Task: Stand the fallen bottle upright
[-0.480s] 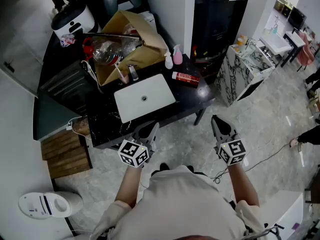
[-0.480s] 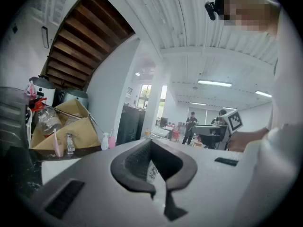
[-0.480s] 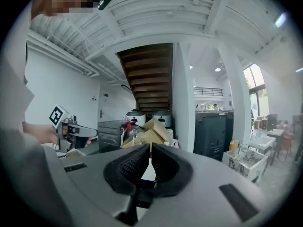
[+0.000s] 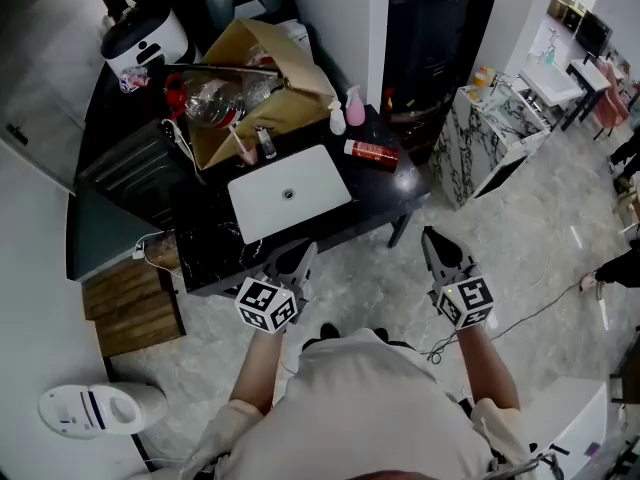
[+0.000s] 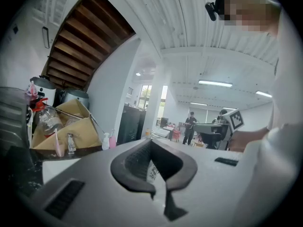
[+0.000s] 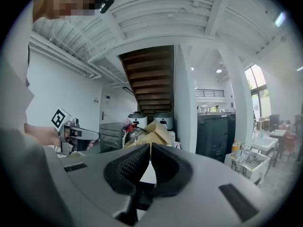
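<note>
Change from a moment ago is almost nil: left gripper (image 4: 300,258) and right gripper (image 4: 432,240) hang just off the near edge of the black table (image 4: 398,186), each with jaws pressed together on nothing. The reach looks not yet begun. The red bottle (image 4: 370,151) lies on its side at the table's far right, beside the white basin (image 4: 290,196). Neither gripper view shows it plainly.

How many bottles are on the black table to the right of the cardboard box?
3: a white bottle and a pink bottle upright beside the cardboard box, a red bottle lying in front of them. Others may sit hidden inside the box.
</note>
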A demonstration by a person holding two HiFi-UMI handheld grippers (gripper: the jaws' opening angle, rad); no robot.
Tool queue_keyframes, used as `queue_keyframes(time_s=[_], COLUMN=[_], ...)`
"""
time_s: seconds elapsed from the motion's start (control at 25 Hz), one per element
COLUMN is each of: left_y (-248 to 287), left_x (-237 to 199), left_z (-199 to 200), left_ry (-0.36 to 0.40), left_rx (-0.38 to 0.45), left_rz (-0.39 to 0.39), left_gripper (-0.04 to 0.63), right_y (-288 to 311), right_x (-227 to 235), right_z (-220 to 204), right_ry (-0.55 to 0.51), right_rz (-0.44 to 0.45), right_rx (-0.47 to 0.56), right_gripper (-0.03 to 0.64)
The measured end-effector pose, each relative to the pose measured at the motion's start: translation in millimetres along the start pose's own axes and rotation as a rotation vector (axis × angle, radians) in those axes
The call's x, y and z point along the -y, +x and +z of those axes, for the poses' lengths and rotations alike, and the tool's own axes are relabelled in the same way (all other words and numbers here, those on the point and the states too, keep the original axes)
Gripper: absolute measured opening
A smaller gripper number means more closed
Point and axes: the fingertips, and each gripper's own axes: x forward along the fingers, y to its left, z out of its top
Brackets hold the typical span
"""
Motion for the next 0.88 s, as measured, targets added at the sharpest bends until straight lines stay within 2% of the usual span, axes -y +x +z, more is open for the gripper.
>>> queue_keyframes(time_s=[0.88], left_y=[-12.8], left_x=[-33.5], left_z=[-2.7], left_ry=[-0.006], left_rx=[-0.008], left_rz=[-0.059], left_gripper=[0.006], right_y=[24.4], right_x=[-24.9], right_z=[0.6], right_ry=[0.012], right_rz=[-0.07], right_rx=[0.0], right_gripper=[0.049])
